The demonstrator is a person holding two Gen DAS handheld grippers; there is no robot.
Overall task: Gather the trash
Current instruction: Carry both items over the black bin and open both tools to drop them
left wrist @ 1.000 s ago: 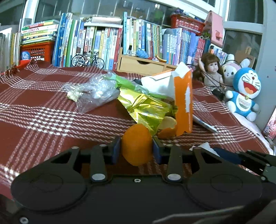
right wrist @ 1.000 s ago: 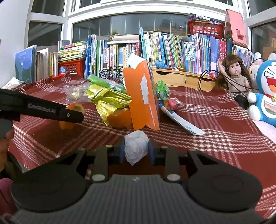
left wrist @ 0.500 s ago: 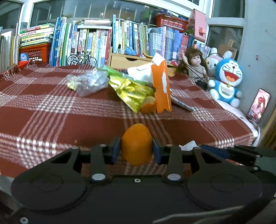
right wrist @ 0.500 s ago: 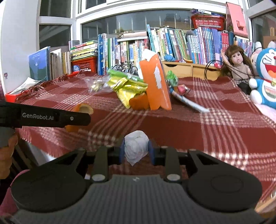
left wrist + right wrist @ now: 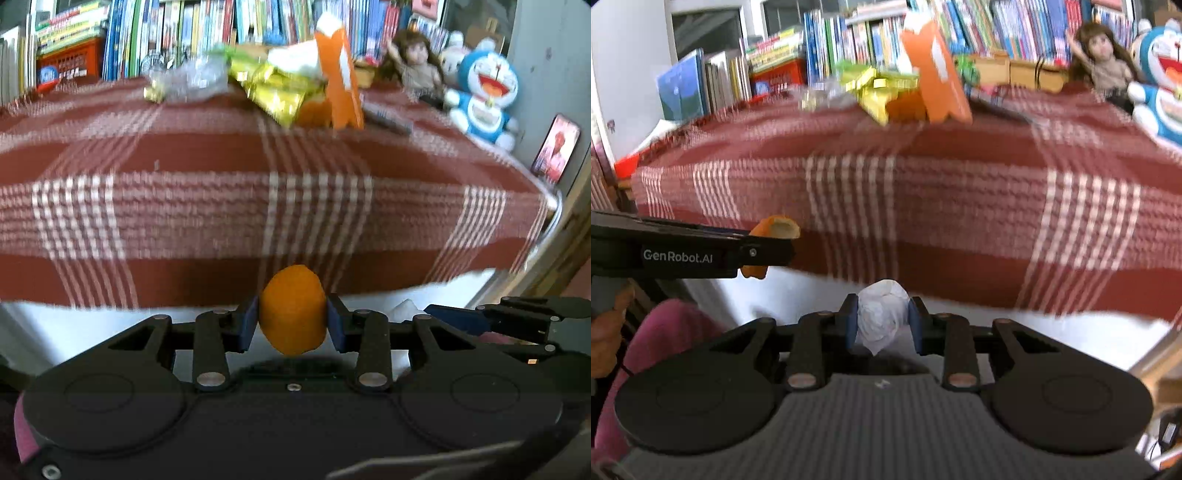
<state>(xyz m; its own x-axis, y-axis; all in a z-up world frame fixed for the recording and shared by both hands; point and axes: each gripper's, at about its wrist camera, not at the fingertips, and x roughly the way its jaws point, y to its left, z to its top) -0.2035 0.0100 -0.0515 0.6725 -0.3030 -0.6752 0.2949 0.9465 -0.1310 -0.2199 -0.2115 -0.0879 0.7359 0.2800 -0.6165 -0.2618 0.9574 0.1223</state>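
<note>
A: What does the left gripper [image 5: 293, 320] have?

B: Its fingers are closed on an orange peel [image 5: 293, 314], one blue pad pressed against each side. The peel bulges above and below the pads.

A: And the right gripper [image 5: 880, 322]?

B: Narrowed the same way, pinching a crumpled white tissue [image 5: 881, 318] between its fingers.

A: Where is the rest of the trash?

B: Far ahead of both pairs of fingers, up on the desk with the red plaid cloth [image 5: 207, 155]: a gold wrapper [image 5: 277, 94], a clear plastic bag [image 5: 192, 79] and an upright orange carton [image 5: 340, 74], huddled together. Both grippers sit below and in front of the desk edge.

A: Anything beside the right fingers?

B: Off to their left, the left gripper juts in with the peel at its tip.
</note>
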